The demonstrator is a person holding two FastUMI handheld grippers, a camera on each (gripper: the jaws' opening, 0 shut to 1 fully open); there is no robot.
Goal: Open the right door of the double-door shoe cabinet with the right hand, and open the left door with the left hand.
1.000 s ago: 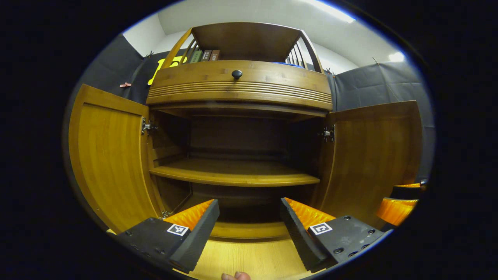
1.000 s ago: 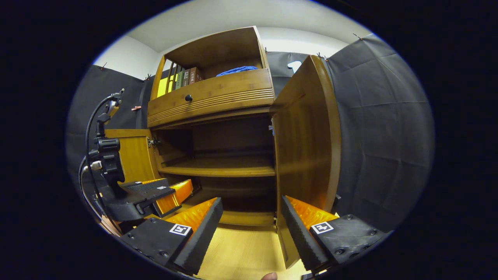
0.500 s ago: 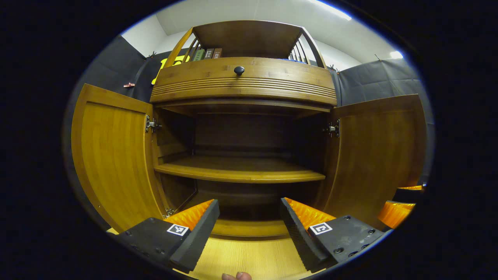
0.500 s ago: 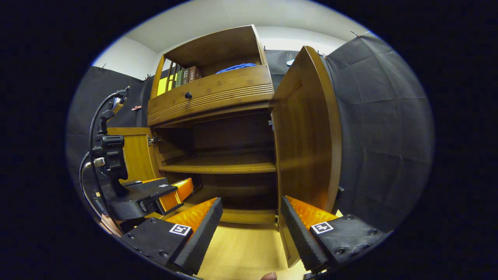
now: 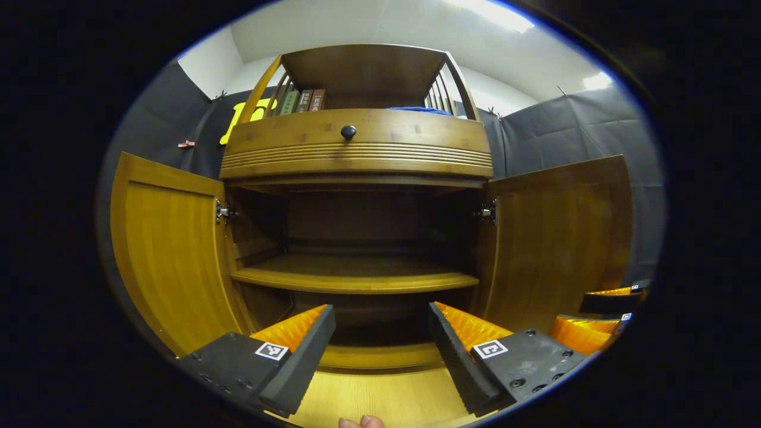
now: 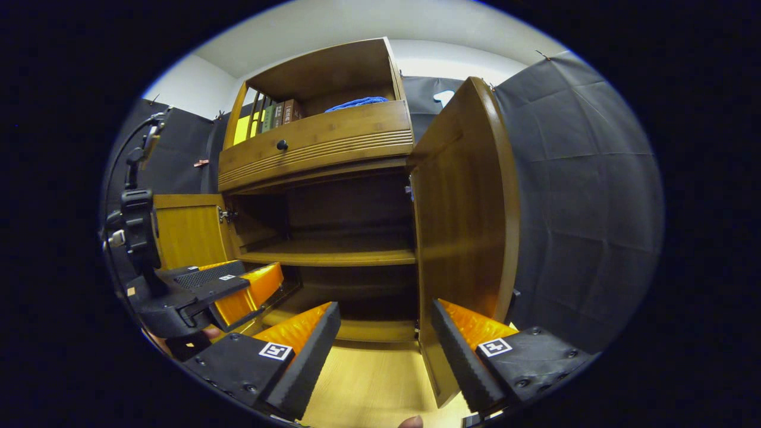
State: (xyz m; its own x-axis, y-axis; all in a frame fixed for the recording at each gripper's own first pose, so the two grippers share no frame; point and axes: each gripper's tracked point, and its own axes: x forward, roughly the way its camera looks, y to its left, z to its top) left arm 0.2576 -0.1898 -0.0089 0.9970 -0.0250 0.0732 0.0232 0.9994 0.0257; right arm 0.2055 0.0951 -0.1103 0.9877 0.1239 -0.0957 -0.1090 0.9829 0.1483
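The wooden shoe cabinet (image 5: 357, 142) stands with both doors swung wide. In the left gripper view the left door (image 5: 169, 249) hangs out on the left and the right door (image 5: 559, 238) on the right. Between them lies the dark inside with one shelf (image 5: 354, 278). My left gripper (image 5: 380, 339) is open in front of the opening, touching nothing. In the right gripper view the right door (image 6: 467, 220) stands edge-on just ahead. My right gripper (image 6: 383, 342) is open beside its lower edge, holding nothing. The left gripper (image 6: 232, 291) appears there at the lower left.
A drawer with a black knob (image 5: 348, 131) sits above the doors. Books (image 5: 300, 101) and a blue cloth (image 6: 359, 103) rest on the top shelf. Light wood floor (image 5: 380, 398) lies under the grippers. Black cloth walls close in both sides.
Both grippers have drawn back slightly from the cabinet and shifted a little; the left gripper sits lower and nearer in the right gripper view. The doors stay wide.
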